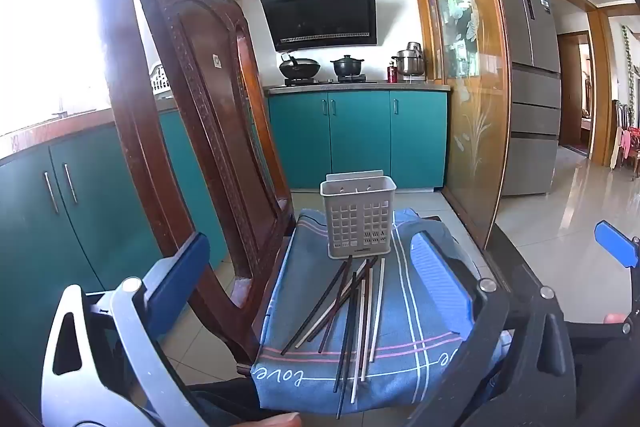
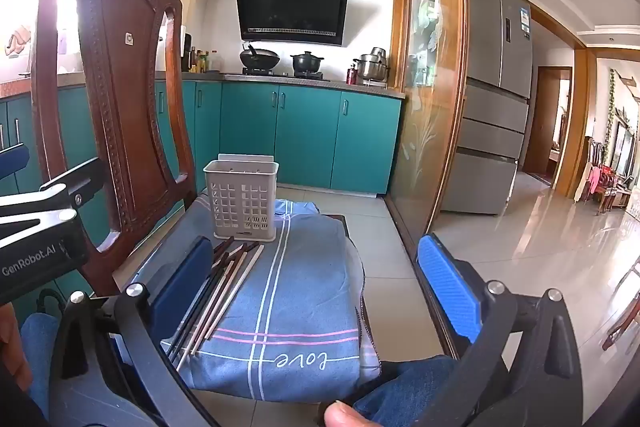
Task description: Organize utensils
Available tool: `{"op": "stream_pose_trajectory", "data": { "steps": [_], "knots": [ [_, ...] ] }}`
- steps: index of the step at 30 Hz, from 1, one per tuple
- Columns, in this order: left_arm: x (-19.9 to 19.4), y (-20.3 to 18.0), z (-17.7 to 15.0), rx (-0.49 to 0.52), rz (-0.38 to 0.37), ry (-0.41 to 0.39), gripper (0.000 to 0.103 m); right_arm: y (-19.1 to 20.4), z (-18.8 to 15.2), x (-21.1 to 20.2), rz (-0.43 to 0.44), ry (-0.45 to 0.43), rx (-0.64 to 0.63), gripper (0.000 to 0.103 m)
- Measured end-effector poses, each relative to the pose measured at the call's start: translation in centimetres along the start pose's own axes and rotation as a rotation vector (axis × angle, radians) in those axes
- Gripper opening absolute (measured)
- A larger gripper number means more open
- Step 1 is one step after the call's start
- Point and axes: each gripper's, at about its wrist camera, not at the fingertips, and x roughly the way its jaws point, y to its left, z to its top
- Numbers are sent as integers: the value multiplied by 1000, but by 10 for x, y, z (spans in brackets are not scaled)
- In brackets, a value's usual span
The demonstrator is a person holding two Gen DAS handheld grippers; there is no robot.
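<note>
So both tongs are spread wide with nothing between them. The left tongs hang above the near end of a blue cloth with "love" stitched on it, draped over a low surface beside a carved wooden chair. A loose bunch of chopsticks, dark ones and pale ones mixed, lies fanned on that cloth, tips reaching up to the foot of a grey plastic basket standing upright at the far end. The right tongs sit off to the right of the pile, over bare cloth. Teal kitchen cabinets and a stove are way behind.
</note>
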Motion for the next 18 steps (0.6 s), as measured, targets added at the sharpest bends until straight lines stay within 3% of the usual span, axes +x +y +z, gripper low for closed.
{"op": "stream_pose_trajectory", "data": {
  "steps": [18],
  "knots": [
    [-1, 0, -1, 9, -7, 1, 100, 3, 1, -2, 8, -5, -3, 100]
  ]
}}
